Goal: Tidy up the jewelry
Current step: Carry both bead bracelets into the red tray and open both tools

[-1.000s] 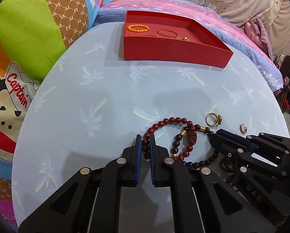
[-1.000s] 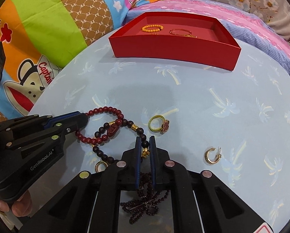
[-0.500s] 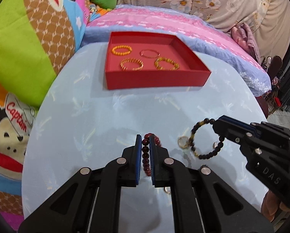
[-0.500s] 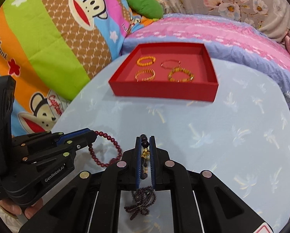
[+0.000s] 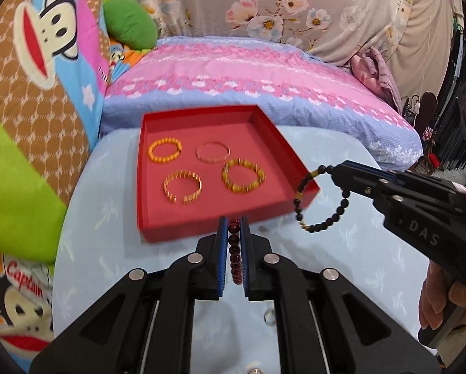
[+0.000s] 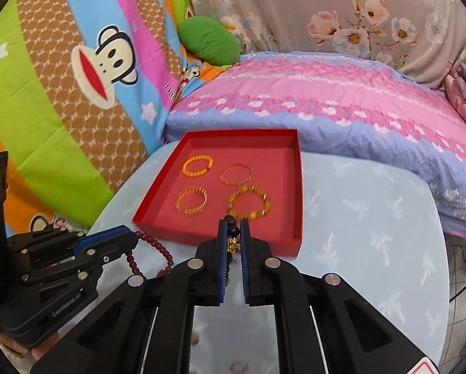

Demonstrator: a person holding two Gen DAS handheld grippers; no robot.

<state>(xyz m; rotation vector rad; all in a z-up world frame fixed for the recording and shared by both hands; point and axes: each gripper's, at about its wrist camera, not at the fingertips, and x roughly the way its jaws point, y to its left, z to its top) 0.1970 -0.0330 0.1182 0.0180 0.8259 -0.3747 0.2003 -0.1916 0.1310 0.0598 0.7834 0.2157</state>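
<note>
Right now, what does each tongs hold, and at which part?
Left tongs pinch the dark red bead bracelet across its strand. Right tongs pinch the black bead bracelet by its beads near the gold charm.

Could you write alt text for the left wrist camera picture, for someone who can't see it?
The left gripper pinches a dark red bead bracelet near a red tray holding four gold bracelets. At right, the right gripper dangles a black bead bracelet.
</note>
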